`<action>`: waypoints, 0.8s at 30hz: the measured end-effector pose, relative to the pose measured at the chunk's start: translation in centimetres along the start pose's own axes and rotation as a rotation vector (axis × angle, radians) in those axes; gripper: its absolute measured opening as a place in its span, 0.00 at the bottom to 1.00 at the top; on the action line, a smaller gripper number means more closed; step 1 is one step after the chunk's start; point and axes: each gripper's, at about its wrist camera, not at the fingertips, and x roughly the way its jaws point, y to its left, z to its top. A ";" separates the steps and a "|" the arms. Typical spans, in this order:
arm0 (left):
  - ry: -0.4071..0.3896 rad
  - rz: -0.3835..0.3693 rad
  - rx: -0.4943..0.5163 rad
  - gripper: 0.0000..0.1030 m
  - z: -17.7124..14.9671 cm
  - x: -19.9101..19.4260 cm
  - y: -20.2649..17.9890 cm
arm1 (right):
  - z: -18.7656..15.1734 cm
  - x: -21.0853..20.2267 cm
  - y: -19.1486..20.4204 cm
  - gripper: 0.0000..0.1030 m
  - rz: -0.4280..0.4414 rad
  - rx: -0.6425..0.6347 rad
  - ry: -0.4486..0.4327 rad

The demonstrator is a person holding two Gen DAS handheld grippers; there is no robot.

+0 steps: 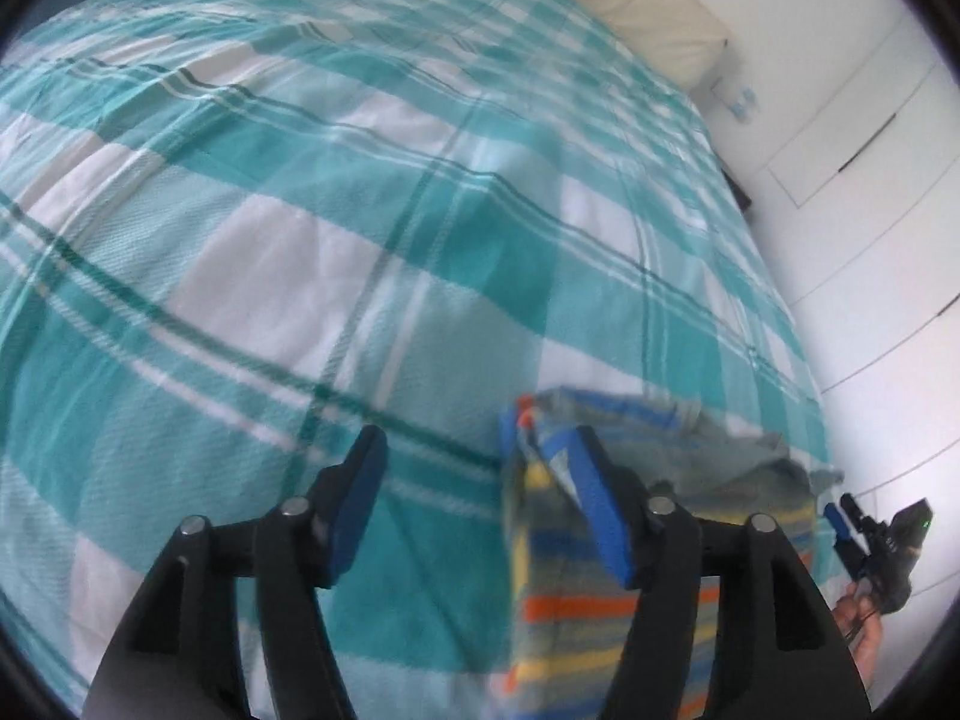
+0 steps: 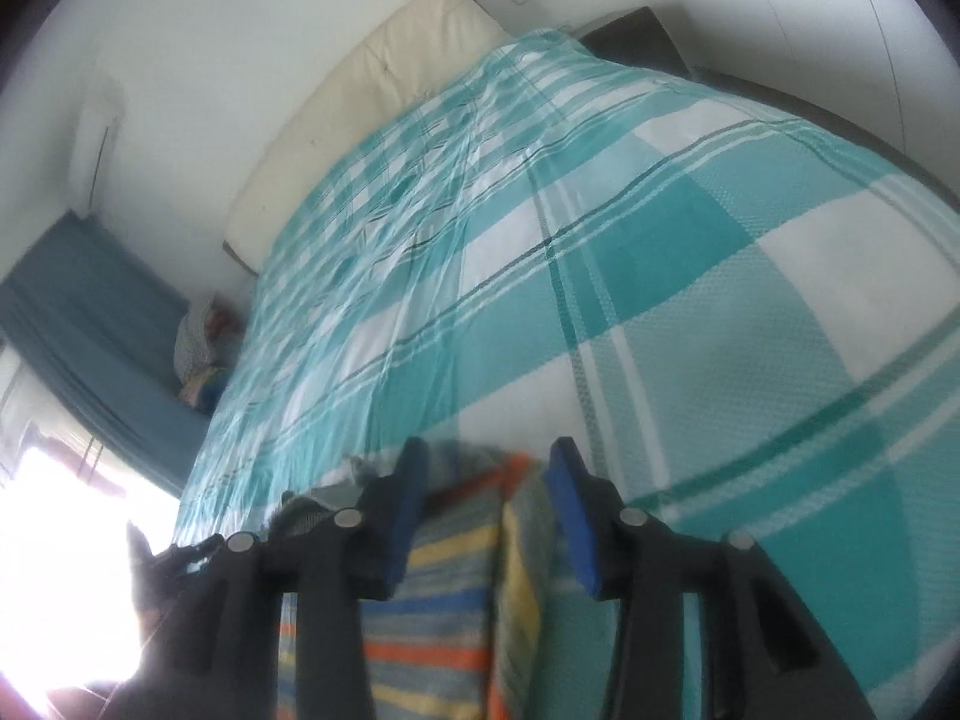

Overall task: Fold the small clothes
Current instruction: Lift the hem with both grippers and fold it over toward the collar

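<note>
A small striped garment in grey, blue, yellow and orange lies folded on the teal checked bedspread near the bed's edge. My left gripper is open, its right finger resting over the garment's left edge, with mostly bedspread between the fingers. In the right wrist view the same garment lies under and between the fingers of my right gripper, whose jaws stand apart without pressing on the cloth. The right gripper and the hand holding it also show at the lower right of the left wrist view.
The bedspread covers the whole bed, with a cream pillow at its head. White wardrobe doors run along one side. A pile of clothes lies on a blue surface beside the bed.
</note>
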 end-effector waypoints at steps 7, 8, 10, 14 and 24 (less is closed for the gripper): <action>0.071 -0.024 0.140 0.76 -8.9 -4.2 -0.6 | -8.6 -5.7 3.4 0.42 0.037 -0.235 0.157; 0.073 -0.011 0.170 0.76 -10.0 -4.2 -1.2 | -9.6 -5.9 3.9 0.42 0.038 -0.267 0.175; 0.066 0.022 0.224 0.74 -11.2 -3.7 -2.5 | -11.1 -5.4 4.7 0.42 0.028 -0.315 0.215; 0.049 0.028 0.283 0.06 -11.9 -2.7 -4.4 | -12.7 -3.0 5.1 0.05 -0.074 -0.357 0.314; 0.147 0.046 0.380 0.07 -12.9 -2.6 -4.2 | -14.5 -3.3 3.1 0.06 -0.119 -0.311 0.366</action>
